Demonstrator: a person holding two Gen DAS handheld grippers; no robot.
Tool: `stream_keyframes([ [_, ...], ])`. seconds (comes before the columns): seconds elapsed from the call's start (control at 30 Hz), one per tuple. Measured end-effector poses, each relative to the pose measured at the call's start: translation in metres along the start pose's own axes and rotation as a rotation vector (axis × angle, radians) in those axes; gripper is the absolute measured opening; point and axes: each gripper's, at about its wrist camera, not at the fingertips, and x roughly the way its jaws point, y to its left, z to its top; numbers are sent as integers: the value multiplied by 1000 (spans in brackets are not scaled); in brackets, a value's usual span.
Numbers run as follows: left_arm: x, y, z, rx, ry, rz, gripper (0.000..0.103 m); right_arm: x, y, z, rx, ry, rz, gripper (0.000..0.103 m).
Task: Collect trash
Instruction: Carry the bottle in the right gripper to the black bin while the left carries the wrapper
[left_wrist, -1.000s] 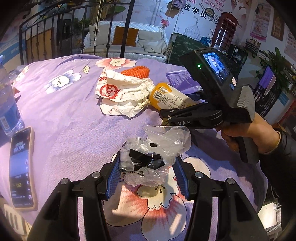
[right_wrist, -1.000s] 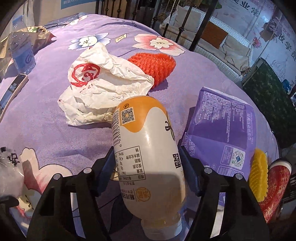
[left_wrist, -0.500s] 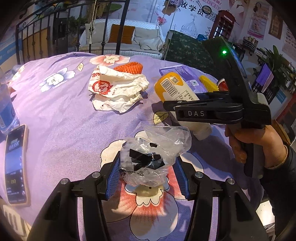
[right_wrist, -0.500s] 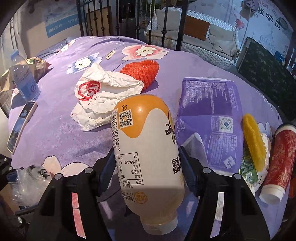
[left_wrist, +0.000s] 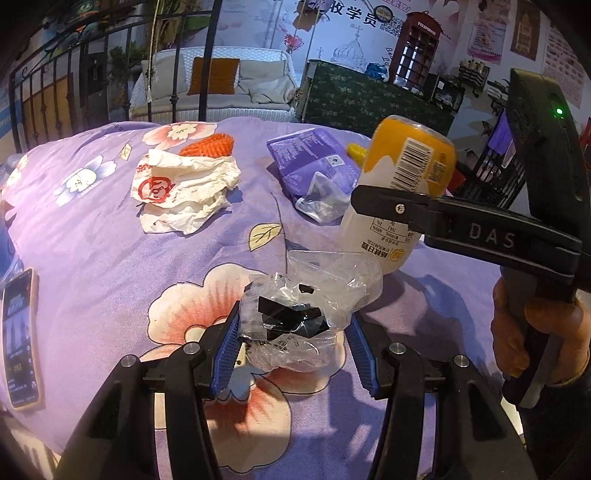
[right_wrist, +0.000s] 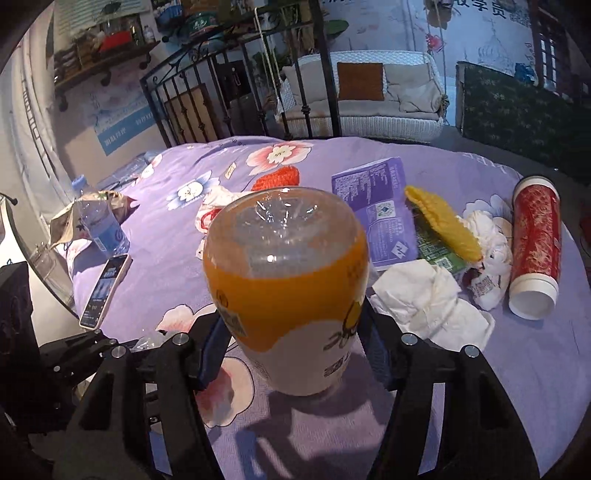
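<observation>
In hand: left gripper (left_wrist: 293, 349) jaws clamp the clear plastic wrapper (left_wrist: 306, 317); right gripper (right_wrist: 291, 354) jaws, just closing, grip the yellow bottle (right_wrist: 286, 280). Outstanding on the bed (left_wrist: 110, 266): crumpled paper bag (left_wrist: 183, 194), purple pouch (left_wrist: 312, 162), red cup (right_wrist: 535, 243), tissues (right_wrist: 432, 299). No bin in view.

My bottle (right_wrist: 286, 291): orange over cream. Beyond it, purple flowered cloth (right_wrist: 424, 424), purple packet (right_wrist: 376, 199), red patterned cup (right_wrist: 535, 240).

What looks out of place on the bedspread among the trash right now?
A phone with its screen lit lies near the bedspread's edge beside a water bottle, amid litter. Neither looks like trash. The red cup lies tipped on its side.
</observation>
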Motion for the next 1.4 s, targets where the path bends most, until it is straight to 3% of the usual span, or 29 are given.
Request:
stream_keyframes([
  [0.5, 13, -84, 10, 180, -9, -139, 52, -112, -79, -57, 215, -174, -127, 63],
  [0.67, 21, -123, 14, 250, -9, -218, 52, -168, -125, -80, 292, -235, -264, 63],
  [0.8, 27, -155, 16, 311, -15, -281, 52, -210, -175, -105, 372, -249, -453, 63],
  [0.9, 30, -180, 15, 351, -11, -340, 52, -229, -223, -129, 470, -203, -597, 63],
  [1.0, 34, -206, 13, 391, -2, -388, 52, -234, -277, -160, 594, -115, -683, 63],
  [1.2, 47, -255, 11, 474, 22, -466, 52, -211, -372, -228, 884, 88, -591, 63],
  [1.4, 59, -288, 3, 524, 74, -504, 52, -184, -409, -258, 941, 263, -595, 63],
])
